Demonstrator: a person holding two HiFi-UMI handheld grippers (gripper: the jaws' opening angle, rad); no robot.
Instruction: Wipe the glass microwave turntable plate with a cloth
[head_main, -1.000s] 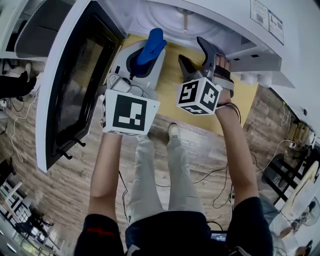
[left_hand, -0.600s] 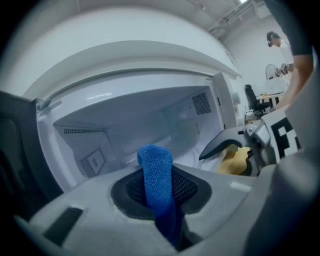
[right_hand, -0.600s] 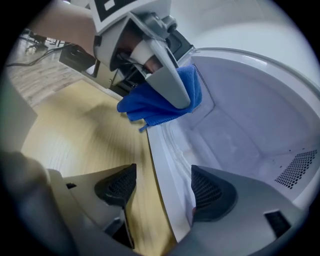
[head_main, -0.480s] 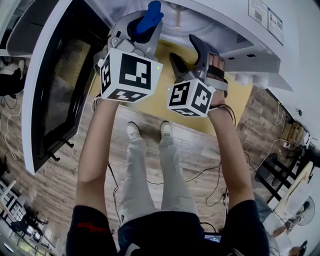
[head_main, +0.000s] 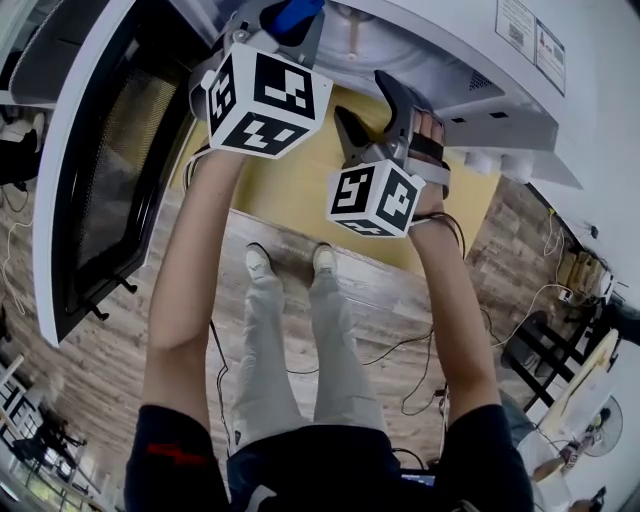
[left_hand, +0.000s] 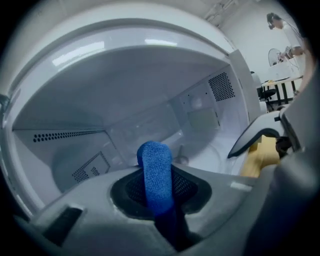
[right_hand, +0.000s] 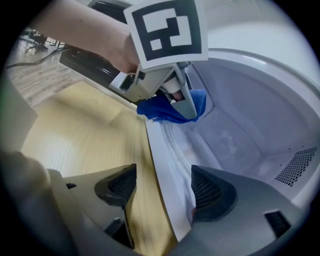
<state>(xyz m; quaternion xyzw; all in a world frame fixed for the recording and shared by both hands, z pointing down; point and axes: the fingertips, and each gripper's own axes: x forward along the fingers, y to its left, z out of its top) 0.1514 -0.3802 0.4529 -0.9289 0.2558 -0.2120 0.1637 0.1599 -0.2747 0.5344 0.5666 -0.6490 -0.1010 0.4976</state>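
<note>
Blue cloth (left_hand: 155, 172), long axis into microwave (left_hand: 125, 80)

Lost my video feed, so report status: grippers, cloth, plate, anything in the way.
Left gripper shut on blue cloth, at microwave mouth. Right gripper open, empty, by front lip. Glass plate faint inside, cloth clear of it. Nothing blocking.

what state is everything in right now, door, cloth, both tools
microwave door: swung open
blue cloth: pinched in the left tool, free end sticking up
left tool: shut on the blue cloth, pointing into the microwave cavity
right tool: open, jaws apart on either side of the microwave's white front edge
</note>
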